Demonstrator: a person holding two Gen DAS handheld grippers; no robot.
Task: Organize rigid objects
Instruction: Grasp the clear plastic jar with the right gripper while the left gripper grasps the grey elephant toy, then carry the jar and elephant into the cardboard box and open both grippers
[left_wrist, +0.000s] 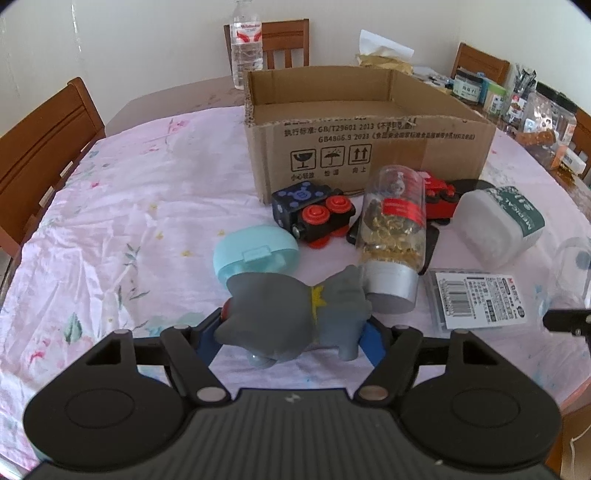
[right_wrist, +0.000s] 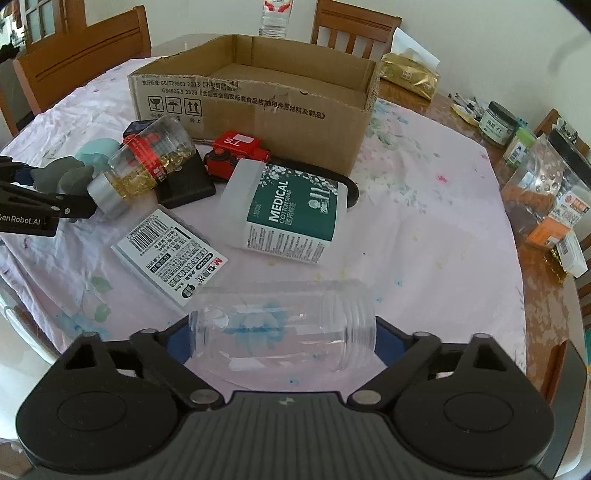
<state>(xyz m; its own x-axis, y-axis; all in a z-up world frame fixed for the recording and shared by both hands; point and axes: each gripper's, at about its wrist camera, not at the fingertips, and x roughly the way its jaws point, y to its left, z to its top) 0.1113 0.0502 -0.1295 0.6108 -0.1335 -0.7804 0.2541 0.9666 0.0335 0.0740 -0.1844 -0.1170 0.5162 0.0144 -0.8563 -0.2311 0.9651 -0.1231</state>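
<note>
Box (right_wrist: 255, 92) ahead of both grippers looks empty, nothing packed yet. My left gripper (left_wrist: 291, 332) clamps the grey toy (left_wrist: 291, 314); right gripper (right_wrist: 284, 332) brackets the clear jar (right_wrist: 284, 325), contact unclear. Rest scattered between.

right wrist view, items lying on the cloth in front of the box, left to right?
Grey toy figure → capsule bottle with silver cap → red toy vehicle → medical cotton swab box. The barcode packet and clear jar sit nearer the camera and overlap these in the order, so they are left out.
</note>
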